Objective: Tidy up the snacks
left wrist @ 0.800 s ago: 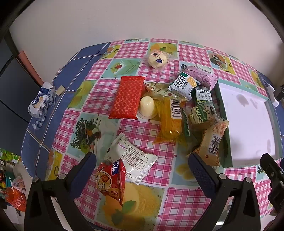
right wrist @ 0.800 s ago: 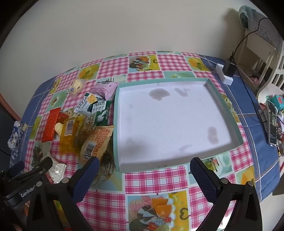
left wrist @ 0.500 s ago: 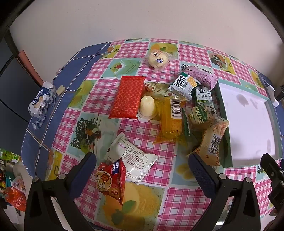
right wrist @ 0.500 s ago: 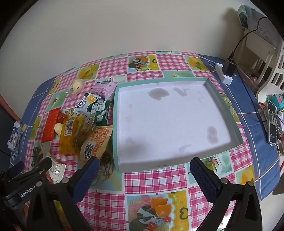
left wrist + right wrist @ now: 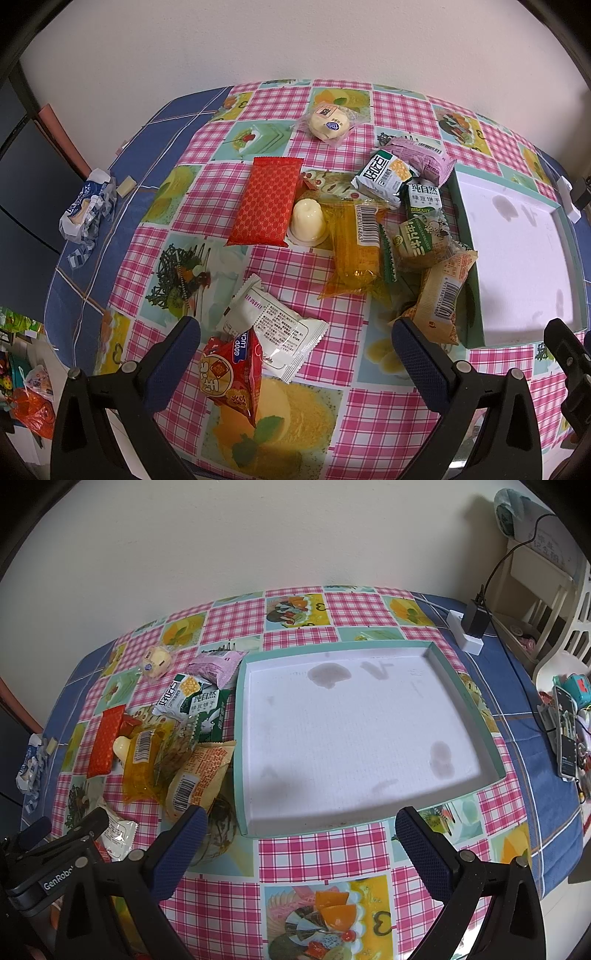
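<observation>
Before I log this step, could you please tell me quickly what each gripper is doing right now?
Left gripper: open, holding nothing, above the red snack packet.
Right gripper: open, holding nothing, before the tray.

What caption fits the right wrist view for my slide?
Open right tongs hover before the unfilled teal tray, snack packets piled beside it on the checkered tablecloth.
</observation>
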Demonstrator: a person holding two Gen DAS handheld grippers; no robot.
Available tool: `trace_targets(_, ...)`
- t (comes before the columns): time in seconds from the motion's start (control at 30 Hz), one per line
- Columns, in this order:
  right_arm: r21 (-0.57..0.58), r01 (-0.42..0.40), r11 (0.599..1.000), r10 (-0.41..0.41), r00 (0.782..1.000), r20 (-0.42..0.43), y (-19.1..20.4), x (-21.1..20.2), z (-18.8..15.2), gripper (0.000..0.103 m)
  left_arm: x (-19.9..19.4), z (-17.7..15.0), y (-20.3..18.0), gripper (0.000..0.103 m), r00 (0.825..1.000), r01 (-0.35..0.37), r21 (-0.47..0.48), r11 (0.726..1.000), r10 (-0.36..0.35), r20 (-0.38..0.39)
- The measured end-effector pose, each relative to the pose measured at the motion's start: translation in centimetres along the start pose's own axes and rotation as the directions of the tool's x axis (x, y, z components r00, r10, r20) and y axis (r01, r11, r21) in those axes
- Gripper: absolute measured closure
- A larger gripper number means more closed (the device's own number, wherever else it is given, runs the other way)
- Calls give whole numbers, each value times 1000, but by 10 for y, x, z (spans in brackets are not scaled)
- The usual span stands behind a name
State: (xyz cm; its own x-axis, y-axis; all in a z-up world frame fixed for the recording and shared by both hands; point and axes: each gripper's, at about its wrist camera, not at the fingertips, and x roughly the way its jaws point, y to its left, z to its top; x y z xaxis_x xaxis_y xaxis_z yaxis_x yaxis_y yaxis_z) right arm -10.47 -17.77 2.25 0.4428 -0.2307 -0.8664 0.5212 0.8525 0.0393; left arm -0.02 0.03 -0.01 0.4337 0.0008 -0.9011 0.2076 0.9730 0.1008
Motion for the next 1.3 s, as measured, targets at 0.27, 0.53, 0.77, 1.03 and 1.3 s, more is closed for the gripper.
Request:
trace_targets(0.27, 3, 0, 1000, 0, 1000, 0, -1, 0, 0, 0, 0, 0, 0, 0, 1000, 0, 0, 1000, 0, 0)
trace_targets(0.53, 4, -1, 1000, 1, 1000, 0, -1, 0, 0, 0, 0, 0, 0, 0, 1000, 0, 0, 1000, 0, 0)
trace_targets(0.77, 5, 0, 1000, 1, 1000, -1, -1, 0, 0, 0, 0, 0, 0, 0, 1000, 3, -1, 1000, -3, -1)
trace_targets(1.03, 5, -17, 1000, 17, 1000, 3, 0, 0, 0, 0, -1, -1, 7, 0, 999, 44, -32, 999, -44, -7)
trace_targets(1.3, -32, -147, 989, 147, 989, -20, 34, 6, 3, 0, -1, -6, 51, 0, 998, 58, -162, 985, -63, -21)
